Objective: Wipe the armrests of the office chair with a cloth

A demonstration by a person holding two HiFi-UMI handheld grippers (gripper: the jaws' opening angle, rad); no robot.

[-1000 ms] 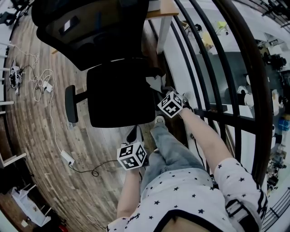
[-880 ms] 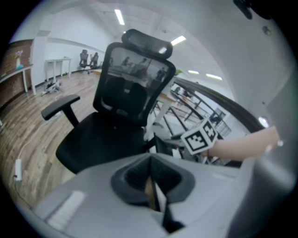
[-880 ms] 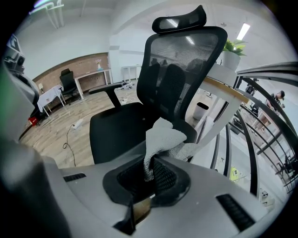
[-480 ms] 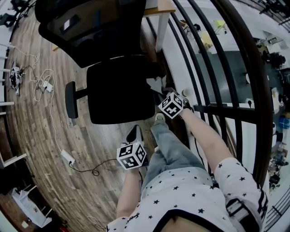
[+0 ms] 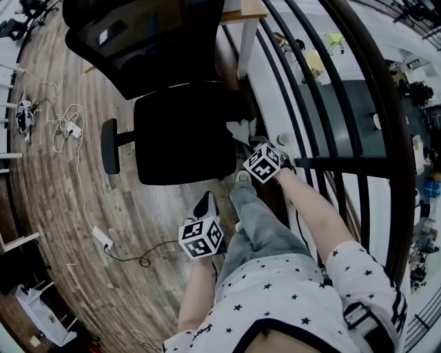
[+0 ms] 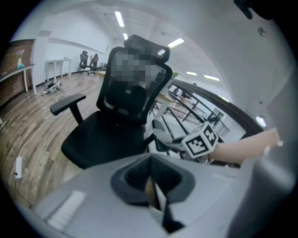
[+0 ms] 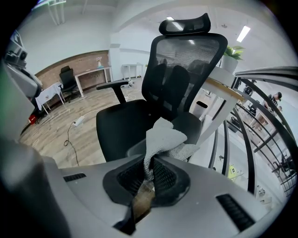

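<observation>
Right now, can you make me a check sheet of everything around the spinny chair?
Surface: wooden floor; the chair stands on it.
Job's things: black office chair, one armrest sticking out with no gripper on it; pale cloth at the seat's other side.
Clutter: small white bits at the floor's edge, too small to tell.
Grippers: right gripper, fingers shut on the cloth; left gripper, fingers together, holding nothing, back from the chair.
Cables: white cable running to a power strip; black cable looped beside it.
Surroundings: black railing on the right; desk behind the chair.
</observation>
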